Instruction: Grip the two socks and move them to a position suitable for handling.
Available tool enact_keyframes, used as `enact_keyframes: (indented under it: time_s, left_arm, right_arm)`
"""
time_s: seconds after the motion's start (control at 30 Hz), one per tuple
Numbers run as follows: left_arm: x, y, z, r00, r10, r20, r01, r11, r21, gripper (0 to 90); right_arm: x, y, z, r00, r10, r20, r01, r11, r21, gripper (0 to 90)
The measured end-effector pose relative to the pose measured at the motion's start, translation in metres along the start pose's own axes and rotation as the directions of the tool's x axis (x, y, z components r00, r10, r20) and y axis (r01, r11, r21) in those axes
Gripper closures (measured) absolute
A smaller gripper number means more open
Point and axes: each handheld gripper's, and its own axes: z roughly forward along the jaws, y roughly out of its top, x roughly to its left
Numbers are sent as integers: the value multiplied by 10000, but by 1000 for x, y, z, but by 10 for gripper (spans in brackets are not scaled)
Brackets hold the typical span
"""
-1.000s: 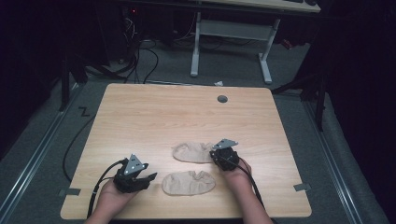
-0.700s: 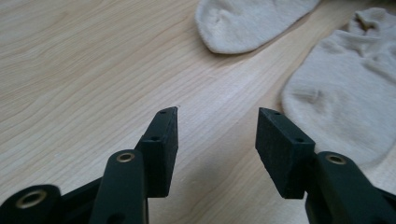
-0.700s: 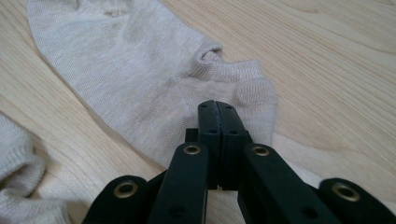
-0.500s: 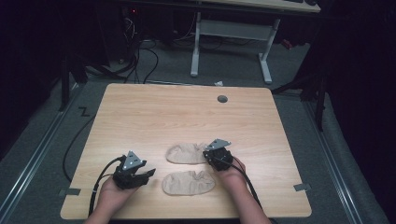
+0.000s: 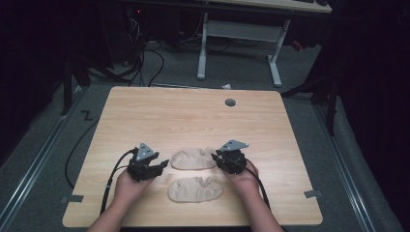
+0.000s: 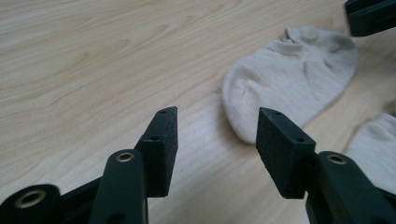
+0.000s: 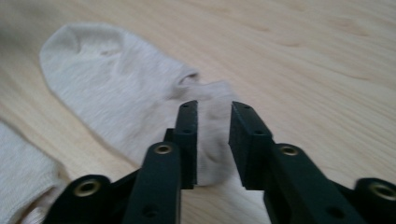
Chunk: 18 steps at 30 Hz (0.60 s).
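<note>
Noting our right gripper [image 7: 212, 140] just opening, far sock [image 7: 121, 93] heel between its jaws; left gripper [image 6: 215, 140] wide, empty; near sock [image 6: 378, 154] cut off.

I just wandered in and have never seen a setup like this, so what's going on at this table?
A person holds a gripper in each hand over two beige socks on a wooden table. The right gripper has just been opening, with the heel end of the far sock between its jaws. The left gripper stands open, pointing at that sock's toe. The near sock lies flat.
</note>
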Motion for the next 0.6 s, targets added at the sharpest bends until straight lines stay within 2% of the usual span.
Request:
enact_keyframes:
  time_s: [0.13, 0.23, 0.3, 0.4, 0.5, 0.6]
  left_arm:
    - [-2, 5, 13, 9999, -33, -137, 35, 10000, 82, 488]
    - [0, 6, 20, 9998, -148, -113, 150, 9997, 183, 492]
    - [1, 5, 25, 9996, -265, -115, 268, 9992, 292, 495]
    - [1, 3, 31, 9992, -379, 112, 374, 9983, 452, 506]
    - [-6, 2, 40, 9998, -207, 12, 206, 9983, 542, 570]
    - [-11, 2, 48, 9999, -51, 107, 43, 9973, 734, 628]
  right_arm:
    - [-19, -5, -3, 9954, 938, 213, -939, 9956, 43, 648]
    - [-23, -7, 0, 9937, 1111, 131, -1114, 9936, 204, 632]
    - [-25, -7, 3, 9912, 1319, -134, -1317, 9911, 179, 626]
    - [-19, -6, 10, 9922, 1220, -271, -1211, 9921, 320, 627]
    - [-12, -8, 19, 9955, 938, -120, -926, 9929, 744, 644]
    - [-11, -9, 20, 9953, 966, -110, -956, 9929, 711, 695]
